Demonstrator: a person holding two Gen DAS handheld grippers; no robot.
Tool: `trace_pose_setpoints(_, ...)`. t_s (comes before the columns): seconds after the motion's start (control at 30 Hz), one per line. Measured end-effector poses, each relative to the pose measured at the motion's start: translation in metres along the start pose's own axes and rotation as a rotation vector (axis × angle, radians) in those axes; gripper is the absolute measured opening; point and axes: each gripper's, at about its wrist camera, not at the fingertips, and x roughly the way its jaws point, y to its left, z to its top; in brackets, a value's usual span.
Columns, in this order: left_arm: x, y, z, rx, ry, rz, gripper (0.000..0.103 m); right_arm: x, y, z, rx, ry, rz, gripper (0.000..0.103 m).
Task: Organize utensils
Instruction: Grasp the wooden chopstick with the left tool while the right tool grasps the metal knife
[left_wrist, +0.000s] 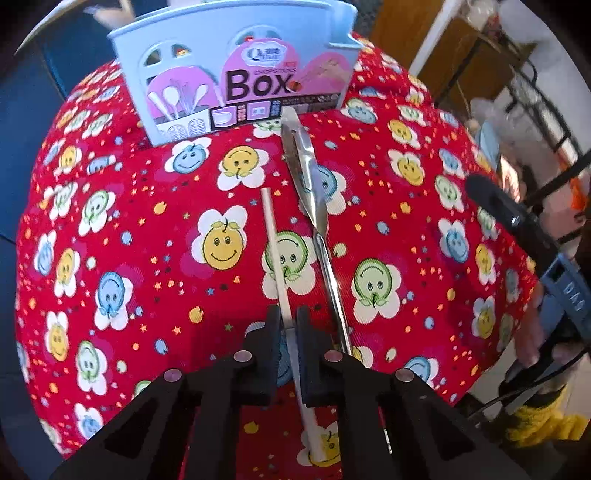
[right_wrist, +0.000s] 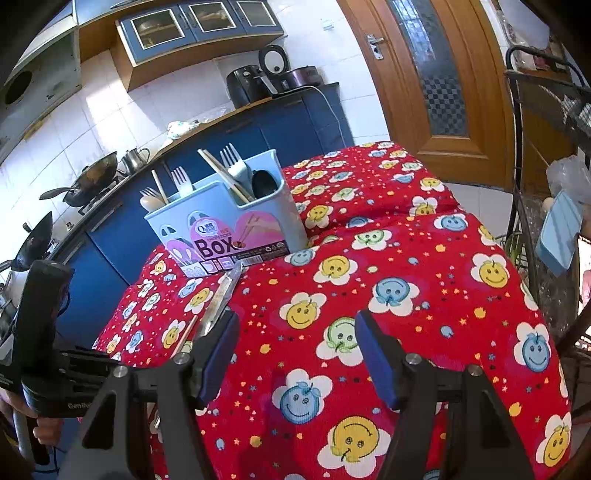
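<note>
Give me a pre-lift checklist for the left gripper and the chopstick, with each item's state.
1. Left gripper shut on the chopstick: ok.
2. Grip centred along the chopstick: ok, it is held around its middle, with stick showing on both sides of the pads.
3. Knife clear of the pads: ok, it lies just beside them, apart.
4. Utensil box upright with room in a compartment: ok.
5. Right gripper open, out of the way: ok.
6. Chopstick off the cloth: cannot tell.

Left wrist camera looks steeply down, close over the red cloth (left_wrist: 147, 221); right looks across it; both share the utensil box (right_wrist: 225, 221).
</note>
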Motion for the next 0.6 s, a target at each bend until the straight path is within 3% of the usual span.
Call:
trace_pose_setpoints(0.13,-0.005,0.02,-0.008,-0.059,-0.047,-0.082,0.006,0.003,0.001,-0.003,-0.004,0.019,-0.013,0.067)
trace_pose_setpoints(0.37,-0.017,0.052,-0.025,-0.161,-0.132,-0.152,0.006,0.007,0.017,-0.001,-0.044,0.053,-0.022,0.067)
trace_pose_setpoints(0.6,-0.027,0.08,-0.035,-0.228,-0.22,-0.153,0.006,0.02,0.036,0.006,-0.063,0.155,0.031,0.067)
